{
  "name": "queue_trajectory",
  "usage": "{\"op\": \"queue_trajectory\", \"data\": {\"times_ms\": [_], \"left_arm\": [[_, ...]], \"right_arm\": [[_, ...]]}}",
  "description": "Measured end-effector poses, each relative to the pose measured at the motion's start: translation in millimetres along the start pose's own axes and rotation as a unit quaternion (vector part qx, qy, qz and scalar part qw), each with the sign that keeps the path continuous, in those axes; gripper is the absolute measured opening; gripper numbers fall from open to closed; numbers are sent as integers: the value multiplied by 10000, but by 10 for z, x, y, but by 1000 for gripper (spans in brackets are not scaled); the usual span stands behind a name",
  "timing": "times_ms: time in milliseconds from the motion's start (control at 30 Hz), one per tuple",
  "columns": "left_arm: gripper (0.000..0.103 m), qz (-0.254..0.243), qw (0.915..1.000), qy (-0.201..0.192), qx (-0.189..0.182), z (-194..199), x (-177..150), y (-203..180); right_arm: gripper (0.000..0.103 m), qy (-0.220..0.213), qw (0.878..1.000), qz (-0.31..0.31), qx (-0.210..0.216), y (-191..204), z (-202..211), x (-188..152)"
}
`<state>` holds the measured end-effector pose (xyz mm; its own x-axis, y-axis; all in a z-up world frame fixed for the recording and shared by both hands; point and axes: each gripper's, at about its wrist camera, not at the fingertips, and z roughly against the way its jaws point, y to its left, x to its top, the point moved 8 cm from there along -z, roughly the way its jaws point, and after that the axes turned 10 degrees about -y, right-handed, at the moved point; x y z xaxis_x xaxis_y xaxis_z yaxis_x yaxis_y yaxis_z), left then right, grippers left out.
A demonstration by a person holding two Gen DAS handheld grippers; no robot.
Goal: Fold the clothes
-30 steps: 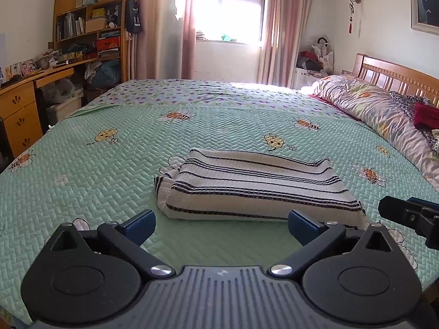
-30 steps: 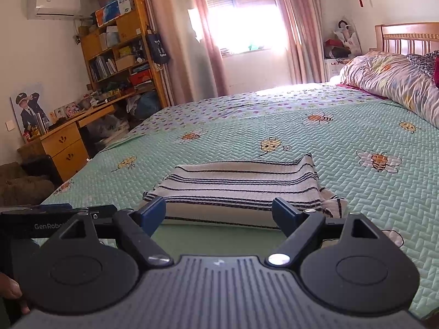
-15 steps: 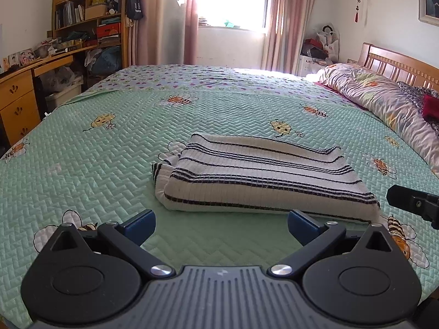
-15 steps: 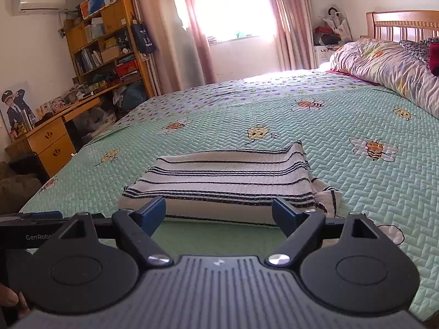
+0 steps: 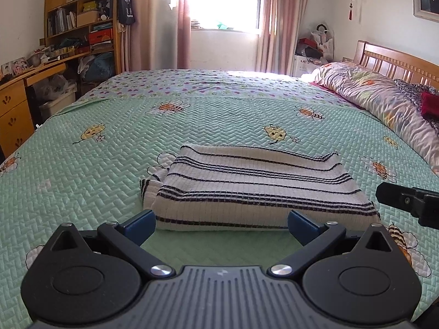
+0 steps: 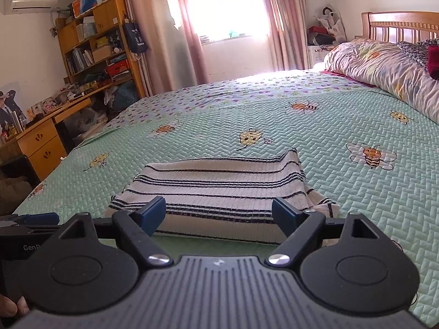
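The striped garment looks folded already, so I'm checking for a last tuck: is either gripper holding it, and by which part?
Nothing is held. The left gripper and right gripper are both open, just short of the striped garment.

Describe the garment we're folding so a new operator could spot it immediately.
Start at the big bed with the green bee-print quilt. Near its front edge, just ahead of both open grippers, lies the folded sweater. It is cream ribbed knit with thin dark stripes, unlike the floral duvet by the headboard.
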<state>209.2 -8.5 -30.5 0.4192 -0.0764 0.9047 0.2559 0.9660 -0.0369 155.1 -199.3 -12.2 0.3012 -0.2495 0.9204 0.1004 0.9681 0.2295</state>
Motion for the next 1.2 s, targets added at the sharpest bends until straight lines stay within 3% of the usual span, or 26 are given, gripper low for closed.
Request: {"op": "queue_trajectory", "data": {"times_ms": [100, 233, 333, 400, 467, 600, 667, 700, 767, 900, 1033, 1200], "left_arm": [[102, -1, 10000, -7, 21, -35, 46, 15], [102, 113, 9989, 55, -442, -114, 48, 117], [102, 199, 9966, 102, -797, -170, 50, 195], [102, 917, 9853, 293, -1411, -288, 11, 452], [102, 1977, 9556, 558, -2112, -446, -20, 747], [102, 2934, 9238, 818, -2319, -784, -71, 1344], [102, 3122, 9194, 982, -2183, -1002, -130, 1574], [102, 3265, 9119, 1094, -2232, -1112, -134, 1649], [102, 3480, 8981, 1319, -2341, -1324, -175, 1715], [102, 3443, 8962, 1833, -2113, -1826, -321, 1758], [102, 3692, 8796, 2196, -2043, -2307, -470, 1797], [102, 3957, 8609, 2171, -2348, -2618, -421, 1747]], "right_arm": [[85, 4, 10000, 8, -2, -14, -33, 18], [85, 19, 10000, -30, 17, -59, -65, 11], [85, 84, 9993, -138, 332, -134, -79, -13], [85, 227, 9964, -478, 657, -308, -127, -68], [85, 555, 9835, -1309, 1122, -624, -242, -151], [85, 930, 9448, -2716, 1579, -1271, -490, -287], [86, 1062, 9200, -3358, 1716, -1600, -619, -346], [85, 1126, 9059, -3673, 1782, -1766, -684, -374], [85, 1122, 8935, -3950, 1816, -1950, -814, -407], [85, 1300, 8894, -4028, 1724, -2153, -1123, -497], [85, 1703, 8932, -3879, 1505, -2215, -1407, -668], [85, 1867, 8881, -3791, 1809, -2204, -1599, -666]]}}
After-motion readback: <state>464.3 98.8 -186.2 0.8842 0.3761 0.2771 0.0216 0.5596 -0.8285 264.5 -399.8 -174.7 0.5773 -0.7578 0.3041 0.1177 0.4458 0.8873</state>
